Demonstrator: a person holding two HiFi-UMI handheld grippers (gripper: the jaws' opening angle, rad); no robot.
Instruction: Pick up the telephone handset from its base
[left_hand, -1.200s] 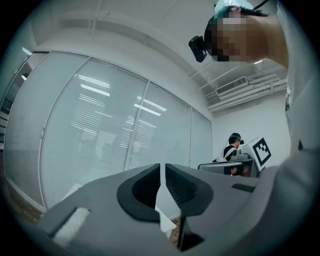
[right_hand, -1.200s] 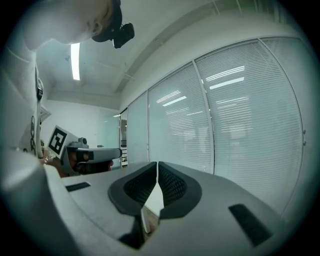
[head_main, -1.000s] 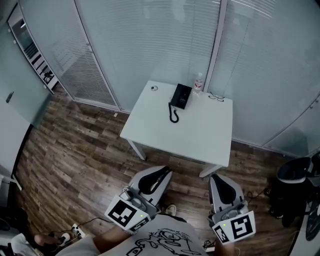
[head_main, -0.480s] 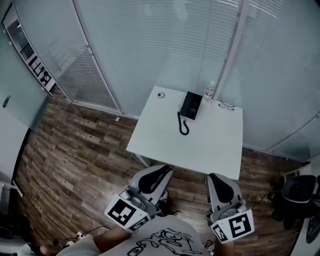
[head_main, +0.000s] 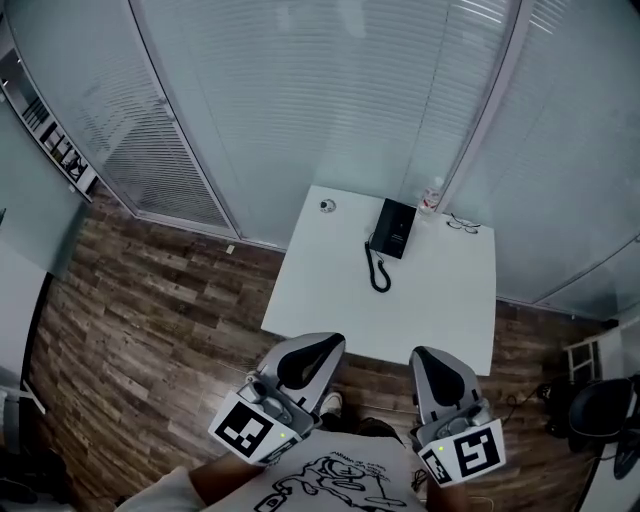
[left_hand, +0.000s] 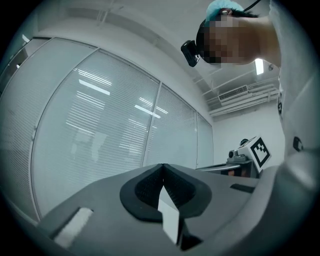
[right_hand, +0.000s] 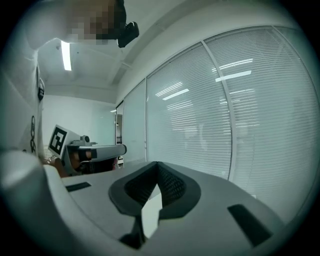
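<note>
Table (head_main: 440, 300), white, against glass wall w/ blinds. L gripper (head_main: 330, 343) & R gripper (head_main: 428, 355) short of near edge, jaws closed tight, nothing btwn. Telephone (head_main: 394, 228) at far side, handset (head_main: 381, 238) resting on base, well apart from both grippers.

No word, brand or number can be read; only square coded markers are seen, behind the jaws, on the left gripper (head_main: 328, 342) and the right gripper (head_main: 427, 354).

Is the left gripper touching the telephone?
Apart. Head view: left gripper at the table's near edge, telephone at its far side, bare tabletop between.
</note>
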